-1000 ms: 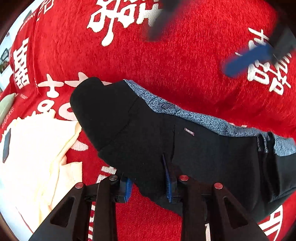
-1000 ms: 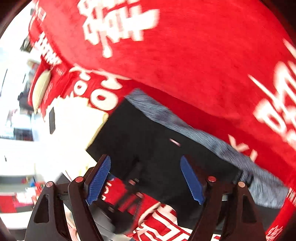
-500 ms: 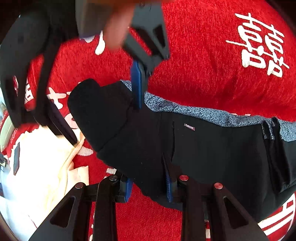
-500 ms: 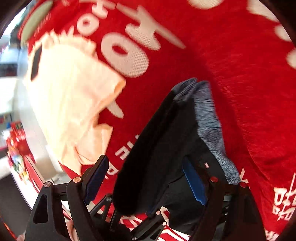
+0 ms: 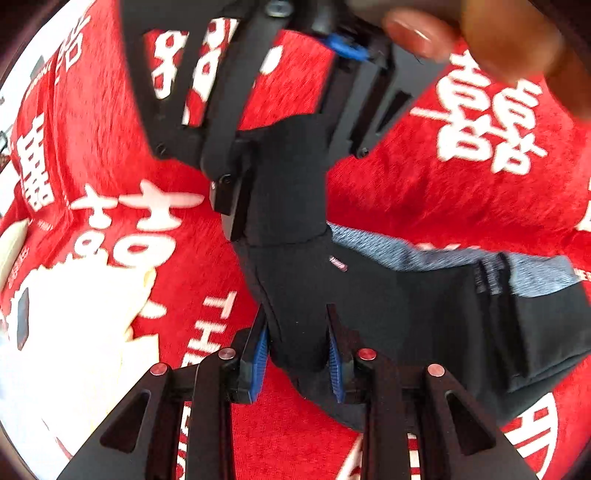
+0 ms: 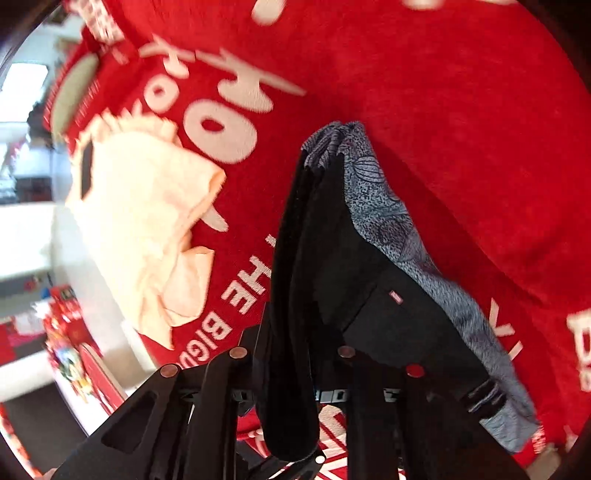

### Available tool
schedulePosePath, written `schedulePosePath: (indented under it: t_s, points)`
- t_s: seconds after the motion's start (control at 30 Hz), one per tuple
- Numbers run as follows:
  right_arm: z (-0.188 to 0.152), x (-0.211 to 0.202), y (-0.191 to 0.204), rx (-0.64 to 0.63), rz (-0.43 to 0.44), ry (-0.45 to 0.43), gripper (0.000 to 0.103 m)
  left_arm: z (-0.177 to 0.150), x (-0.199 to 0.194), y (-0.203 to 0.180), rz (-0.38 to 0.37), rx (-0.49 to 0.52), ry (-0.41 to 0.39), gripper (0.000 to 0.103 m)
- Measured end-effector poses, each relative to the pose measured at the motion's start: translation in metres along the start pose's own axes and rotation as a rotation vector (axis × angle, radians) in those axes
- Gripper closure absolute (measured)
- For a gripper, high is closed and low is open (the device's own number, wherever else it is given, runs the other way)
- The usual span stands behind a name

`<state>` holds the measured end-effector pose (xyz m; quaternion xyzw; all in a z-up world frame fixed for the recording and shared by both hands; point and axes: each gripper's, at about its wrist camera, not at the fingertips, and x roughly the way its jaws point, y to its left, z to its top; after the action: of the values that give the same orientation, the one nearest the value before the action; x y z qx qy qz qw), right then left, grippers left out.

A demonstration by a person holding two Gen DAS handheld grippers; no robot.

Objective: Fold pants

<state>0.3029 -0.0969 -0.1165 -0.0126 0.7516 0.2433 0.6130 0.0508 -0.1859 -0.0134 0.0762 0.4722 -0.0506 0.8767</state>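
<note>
My left gripper (image 5: 297, 360) pinches the black pants (image 5: 406, 314); my right gripper (image 6: 291, 369), just closed, clamps their twelve-o'clock corner. Uneven lifting could slip the fabric out.

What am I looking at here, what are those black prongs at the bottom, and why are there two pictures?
No robot here: a person holds a hand-held gripper in each hand, and each gripper carries a wide-angle camera looking along its two fingers. That gives two pictures, one from the left hand, one from the right.

In the left picture, the left gripper at the bottom is closed on a fold of the black pants. At the top, the right gripper comes in from above and pinches another part of them; its fingers have just been closing on the cloth. Part of the person's hand shows there, blurred.

The right picture shows the right gripper clamped on the cloth.

Everything lies on a red blanket with white lettering. A pale yellow garment lies beside the pants.
</note>
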Motion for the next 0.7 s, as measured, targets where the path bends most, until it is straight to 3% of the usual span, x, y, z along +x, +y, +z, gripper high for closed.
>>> schedulePosePath:
  t_s: [0.2, 0.33, 0.7]
  points:
    - [-0.035, -0.052, -0.027, 0.032, 0.120, -0.127, 0.086, 0.013, -0.036, -0.025, -0.053, 0.047, -0.052, 0.073]
    - [-0.076, -0.091, -0.054, 0.072, 0.203, -0.227, 0.086, 0.021, -0.060, -0.053, -0.087, 0.084, -0.077, 0.073]
    - [-0.205, -0.154, -0.168, 0.243, 0.431, -0.509, 0.086, 0.029, -0.107, -0.170, -0.181, 0.288, -0.106, 0.073]
